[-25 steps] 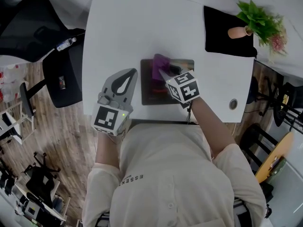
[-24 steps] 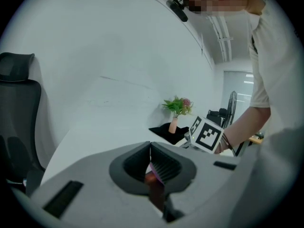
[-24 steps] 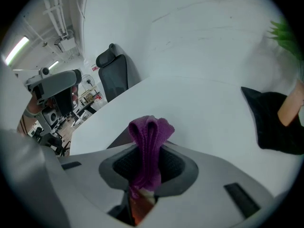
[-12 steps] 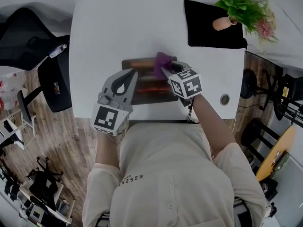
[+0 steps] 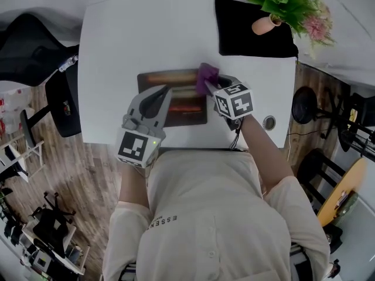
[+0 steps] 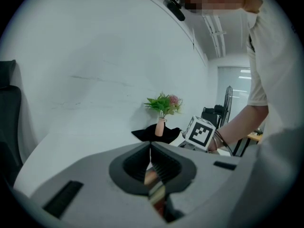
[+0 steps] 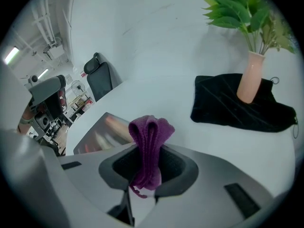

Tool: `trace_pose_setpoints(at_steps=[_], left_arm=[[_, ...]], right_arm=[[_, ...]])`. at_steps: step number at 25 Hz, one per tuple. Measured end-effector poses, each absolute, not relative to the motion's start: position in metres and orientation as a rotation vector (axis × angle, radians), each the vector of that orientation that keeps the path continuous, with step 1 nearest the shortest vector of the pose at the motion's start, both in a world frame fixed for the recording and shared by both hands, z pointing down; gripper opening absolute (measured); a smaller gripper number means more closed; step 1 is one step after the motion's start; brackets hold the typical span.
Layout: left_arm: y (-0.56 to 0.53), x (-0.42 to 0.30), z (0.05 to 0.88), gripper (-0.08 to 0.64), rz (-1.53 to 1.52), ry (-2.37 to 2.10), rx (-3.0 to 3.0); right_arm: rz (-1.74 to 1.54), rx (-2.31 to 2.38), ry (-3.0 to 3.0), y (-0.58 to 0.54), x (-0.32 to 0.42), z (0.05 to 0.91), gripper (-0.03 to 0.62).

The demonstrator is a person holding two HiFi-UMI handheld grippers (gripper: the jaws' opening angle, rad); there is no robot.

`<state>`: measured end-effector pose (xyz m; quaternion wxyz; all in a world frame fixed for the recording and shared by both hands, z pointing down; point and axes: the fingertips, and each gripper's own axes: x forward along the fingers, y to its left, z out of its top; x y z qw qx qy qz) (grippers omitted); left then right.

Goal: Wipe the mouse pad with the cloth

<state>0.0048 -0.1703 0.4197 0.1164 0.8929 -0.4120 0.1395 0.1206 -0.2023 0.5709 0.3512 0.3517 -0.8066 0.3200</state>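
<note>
Presently my right tongs (image 5: 211,84) pinch the purple cloth (image 5: 206,72) at the edge of the mouse pad (image 5: 171,78); my left tongs (image 5: 163,91) are closed and empty.

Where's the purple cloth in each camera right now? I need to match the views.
Head view: purple cloth at centre, on the mouse pad's right end, held by the right gripper.
Left gripper view: not visible in it.
Right gripper view: bottom centre, pinched between the jaws.
Shared landmark: the pink vase on the black cloth, top right in head view, centre in left gripper view, right in right gripper view.
</note>
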Motion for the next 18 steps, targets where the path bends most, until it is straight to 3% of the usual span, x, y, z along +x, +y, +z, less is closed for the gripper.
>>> trace_pose_setpoints(at_steps=[9,18], left_arm=[[-0.161,0.001,0.412,0.003,0.393,-1.212,2.609],[-0.153,-0.072,0.395,0.002,0.371,-1.197,2.676]], right_arm=[[0.824,1.025,-2.078,-0.207,0.135,0.545,0.097],[0.822,1.026,-2.161,-0.185,0.045,0.520,0.097]])
